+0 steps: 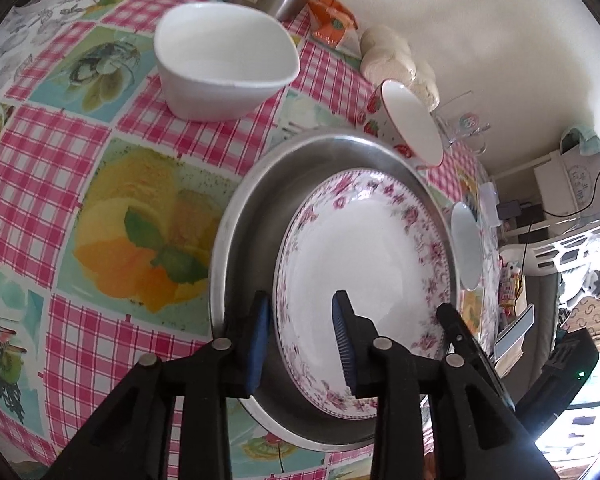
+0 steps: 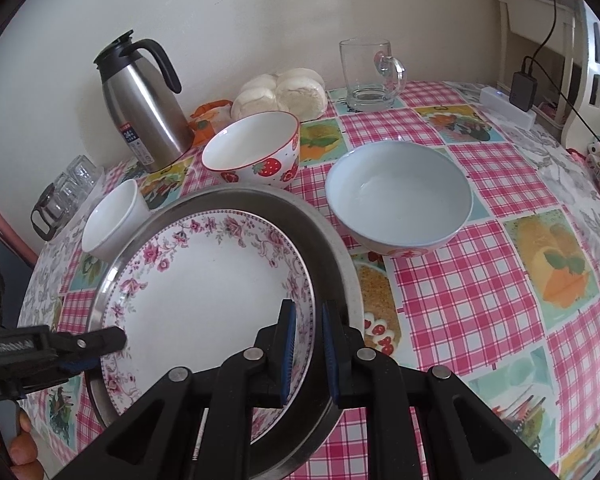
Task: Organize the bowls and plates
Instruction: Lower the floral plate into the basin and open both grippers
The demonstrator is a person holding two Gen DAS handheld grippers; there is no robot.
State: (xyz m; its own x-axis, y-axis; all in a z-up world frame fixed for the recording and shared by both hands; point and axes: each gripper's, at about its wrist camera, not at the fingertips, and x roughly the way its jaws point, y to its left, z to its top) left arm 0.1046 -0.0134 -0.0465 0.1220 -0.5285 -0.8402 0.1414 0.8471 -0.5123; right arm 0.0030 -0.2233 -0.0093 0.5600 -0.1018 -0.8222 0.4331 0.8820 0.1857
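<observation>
Floral plate (image 2: 204, 300): white with a pink rose border; it lies inside the steel pan (image 2: 328, 248), set toward one side of it; the pan stands on the checked tablecloth (image 2: 480, 300)
Left gripper (image 1: 302, 340): jaws parted, one blue pad outside the plate's rim over the pan, the other over the plate's white centre; the rim sits between them with a gap on each side; in the right wrist view its black finger tip touches the plate's near-left edge
Right gripper (image 2: 306, 354): jaws straddle the plate's rim, one pad inside over the plate, the other between plate and pan wall; the pads stand close to the rim; whether they press it I cannot tell
Strawberry bowl (image 2: 256, 148): upright just behind the pan, red-rimmed, white inside
Pale blue bowl (image 2: 398, 200): upright, just right of the pan, a red motif low on its side
Square white bowl (image 1: 224, 60): upright on the cloth, apart from the pan; seen small at the pan's left in the right wrist view
Steel thermos jug (image 2: 144, 96): black handle and lid, against the wall behind the bowls
Glass mug (image 2: 370, 74): near the wall, right of the bagged buns (image 2: 280, 94)
</observation>
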